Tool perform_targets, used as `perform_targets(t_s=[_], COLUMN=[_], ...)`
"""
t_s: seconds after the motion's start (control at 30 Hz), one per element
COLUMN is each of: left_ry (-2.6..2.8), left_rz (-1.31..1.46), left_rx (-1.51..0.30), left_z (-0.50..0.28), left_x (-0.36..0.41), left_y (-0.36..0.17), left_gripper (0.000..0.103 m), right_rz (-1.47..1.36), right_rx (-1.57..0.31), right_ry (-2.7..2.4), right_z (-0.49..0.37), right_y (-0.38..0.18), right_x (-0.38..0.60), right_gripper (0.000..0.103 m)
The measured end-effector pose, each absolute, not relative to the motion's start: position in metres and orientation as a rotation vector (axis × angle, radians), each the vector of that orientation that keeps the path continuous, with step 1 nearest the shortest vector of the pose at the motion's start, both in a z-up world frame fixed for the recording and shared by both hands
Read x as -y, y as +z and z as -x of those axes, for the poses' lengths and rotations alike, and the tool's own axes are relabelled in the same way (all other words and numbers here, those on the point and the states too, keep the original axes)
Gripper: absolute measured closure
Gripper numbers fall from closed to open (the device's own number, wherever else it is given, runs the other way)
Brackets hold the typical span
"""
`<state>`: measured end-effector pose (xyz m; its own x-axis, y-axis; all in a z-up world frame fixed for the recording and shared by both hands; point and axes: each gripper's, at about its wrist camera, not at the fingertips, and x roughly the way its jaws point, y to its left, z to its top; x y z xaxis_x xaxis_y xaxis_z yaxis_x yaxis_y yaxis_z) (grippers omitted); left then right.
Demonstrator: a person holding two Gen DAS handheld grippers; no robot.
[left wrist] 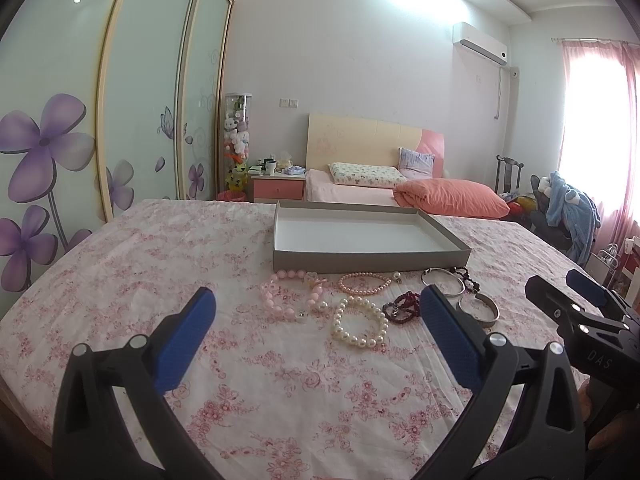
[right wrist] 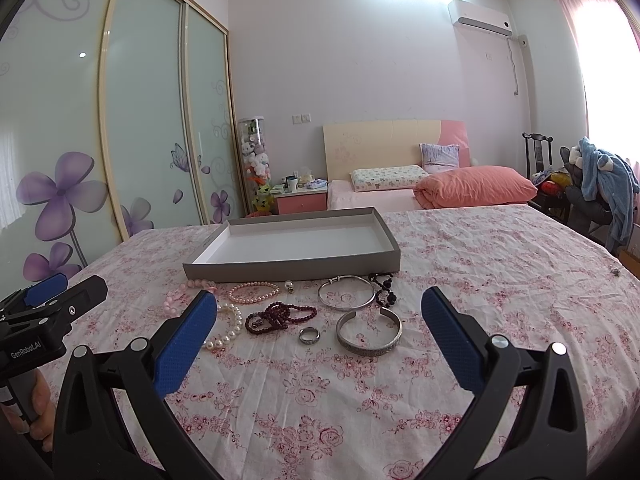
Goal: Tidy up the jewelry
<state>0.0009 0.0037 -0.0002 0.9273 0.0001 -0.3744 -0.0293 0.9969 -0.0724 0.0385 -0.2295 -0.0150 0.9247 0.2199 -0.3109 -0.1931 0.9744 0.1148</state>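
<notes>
While jewelry lies loose before the empty tray (right wrist: 296, 268), left tool (left wrist: 318, 312) and right tool (right wrist: 319, 312) hover spread, nothing gripped, ready for sorting.

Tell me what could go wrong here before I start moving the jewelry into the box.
The dark red bead bracelet lies bunched beside the small ring; a wide grab could drag both. The ring lies flat on wrinkled floral cloth and may slip from the open right gripper. The silver cuff is open-ended and smooth, so it might twist out of a pinch. The box is still empty.
</notes>
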Motion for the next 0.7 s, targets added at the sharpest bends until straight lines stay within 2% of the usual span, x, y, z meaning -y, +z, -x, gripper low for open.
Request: perform_targets(t_s=[0.2, 0.33, 0.7], left_ry=[0.015, 0.021, 0.021], left_rz=[0.077, 0.081, 0.077], left_rx=[-0.386, -0.404, -0.614], left_z=[0.002, -0.008, -0.048], left_x=[-0.001, 0.002, -0.002], left_y=[0.001, -0.018, -0.037], left_gripper=[0.004, 0.004, 0.004], right_rz=[-0.083, -0.086, -0.100], right_rx=[-0.337, -0.366, -0.634], right_ry=[0.212, 0.204, 0.169], right_z=[-0.039, -0.047, -0.101], right_y=[-0.020, -0.027, -0.047], right_x=[0.229, 0.232, 0.242], right_gripper=[0.002, 0.002, 0.002])
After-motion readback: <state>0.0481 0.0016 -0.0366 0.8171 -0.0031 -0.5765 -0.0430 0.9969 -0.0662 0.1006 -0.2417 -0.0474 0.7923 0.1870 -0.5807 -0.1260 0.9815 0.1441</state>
